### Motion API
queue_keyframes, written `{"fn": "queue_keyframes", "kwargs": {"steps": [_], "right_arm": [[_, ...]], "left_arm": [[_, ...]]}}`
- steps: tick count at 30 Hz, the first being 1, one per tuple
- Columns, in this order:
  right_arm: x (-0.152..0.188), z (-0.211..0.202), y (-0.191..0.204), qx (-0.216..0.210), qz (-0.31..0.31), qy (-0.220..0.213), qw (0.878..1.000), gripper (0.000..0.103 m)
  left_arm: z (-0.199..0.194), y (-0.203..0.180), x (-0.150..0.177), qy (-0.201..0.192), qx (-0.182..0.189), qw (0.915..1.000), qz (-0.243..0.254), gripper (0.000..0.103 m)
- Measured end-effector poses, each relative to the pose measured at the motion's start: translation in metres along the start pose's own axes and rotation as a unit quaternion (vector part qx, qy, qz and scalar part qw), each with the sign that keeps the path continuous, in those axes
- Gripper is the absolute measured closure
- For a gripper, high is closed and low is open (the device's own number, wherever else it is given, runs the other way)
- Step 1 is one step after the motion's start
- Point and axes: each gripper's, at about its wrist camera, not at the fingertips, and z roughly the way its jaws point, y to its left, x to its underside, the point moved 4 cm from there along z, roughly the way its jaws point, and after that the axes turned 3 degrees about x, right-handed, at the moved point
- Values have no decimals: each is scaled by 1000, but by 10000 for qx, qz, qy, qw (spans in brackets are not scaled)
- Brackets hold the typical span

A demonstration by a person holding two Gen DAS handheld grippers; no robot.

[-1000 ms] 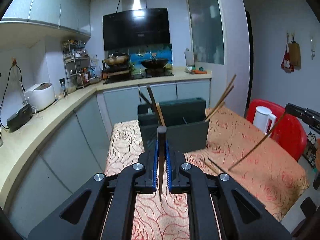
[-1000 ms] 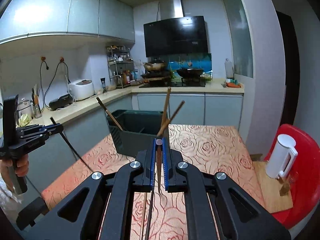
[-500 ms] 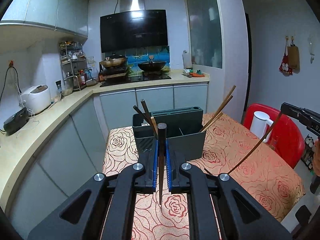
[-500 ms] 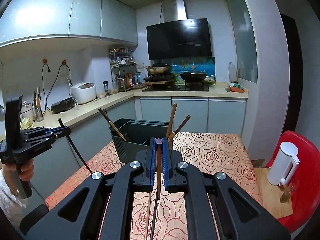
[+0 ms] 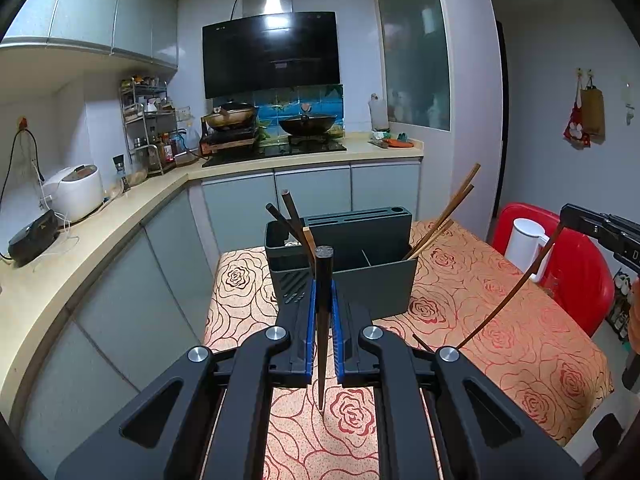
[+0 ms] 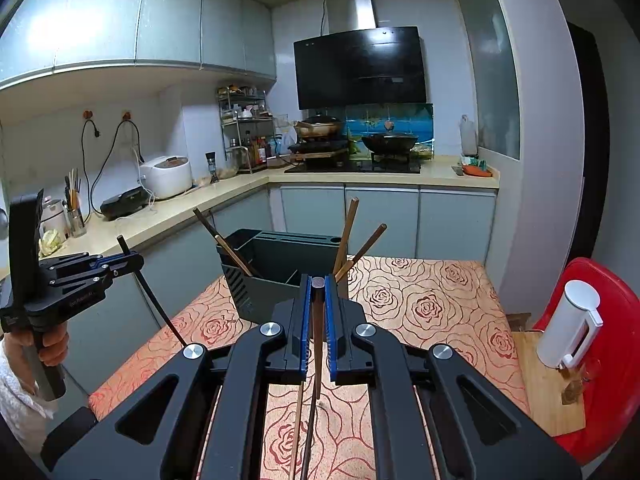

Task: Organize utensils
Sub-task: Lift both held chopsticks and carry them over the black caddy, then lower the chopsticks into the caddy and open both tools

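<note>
holder (image 5: 372,276) on table (image 5: 500,320) | chopsticks (image 5: 444,216) in holder | kettle (image 5: 524,244) right, maybe on chair (image 5: 580,264)

leaning chopsticks (image 5: 444,216) crowd holder (image 5: 360,268) mouth, middle compartment open

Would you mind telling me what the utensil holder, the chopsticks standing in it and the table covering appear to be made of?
The utensil holder looks like matte dark plastic: flat moulded walls, cut slots on top, no shine. The chopsticks standing in it seem wooden or bamboo: brown, dull, some lighter, some darker. The table covering looks like fabric or vinyl printed with red roses; the weave is too fine to tell.
</note>
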Motion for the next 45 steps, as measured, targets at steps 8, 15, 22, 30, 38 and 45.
{"fn": "queue_keyframes", "kwargs": {"steps": [8,15,22,30,38,45], "right_arm": [[-13,2,4,9,-64,-104,9999,96],[-19,3,3,-18,-43,-116,9999,96],[-41,6,13,-70,-126,-202,9997,96],[-76,6,25,-132,-228,-437,9987,96],[-107,17,32,-96,-324,-546,9979,96],[-124,37,35,119,-381,-582,9975,96]], "left_arm": [[4,2,-2,0,-20,10000,-8,96],[5,4,-9,-10,26,10000,-38,96],[0,4,-37,-165,72,9998,2,96],[-3,-2,-76,-413,189,9990,-5,96],[9,-15,-112,-648,218,9977,28,96],[27,-16,-138,-787,228,9964,-216,96]]}}
